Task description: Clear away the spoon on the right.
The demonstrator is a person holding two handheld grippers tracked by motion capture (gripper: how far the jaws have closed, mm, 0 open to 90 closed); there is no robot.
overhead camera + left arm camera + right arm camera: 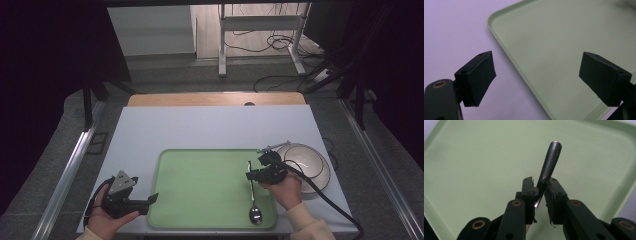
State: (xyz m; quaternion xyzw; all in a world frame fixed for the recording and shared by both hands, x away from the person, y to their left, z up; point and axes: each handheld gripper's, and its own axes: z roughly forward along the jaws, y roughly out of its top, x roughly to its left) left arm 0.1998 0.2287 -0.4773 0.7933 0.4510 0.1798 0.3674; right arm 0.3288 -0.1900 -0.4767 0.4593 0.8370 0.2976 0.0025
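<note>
A metal spoon [254, 200] lies on the green tray [200, 180] near its right edge, bowl end toward the person. My right gripper [254, 175] is low over the spoon's handle. In the right gripper view the handle [550, 160] runs up between the two jaws of the right gripper [540, 187]. It leans on the left pad, and a narrow gap shows at the right pad, so the jaws stand slightly open. My left gripper [150, 200] rests at the tray's front left corner. In its own view the left gripper [537, 75] stands wide open with nothing between its jaws, above the tray's rim [499, 37].
A white bowl [307, 165] stands on the table right of the tray, close behind the right hand. A thin metal utensil [272, 147] lies at the bowl's left rim. The tray sits on a pale mat [210, 125], with a wooden strip beyond.
</note>
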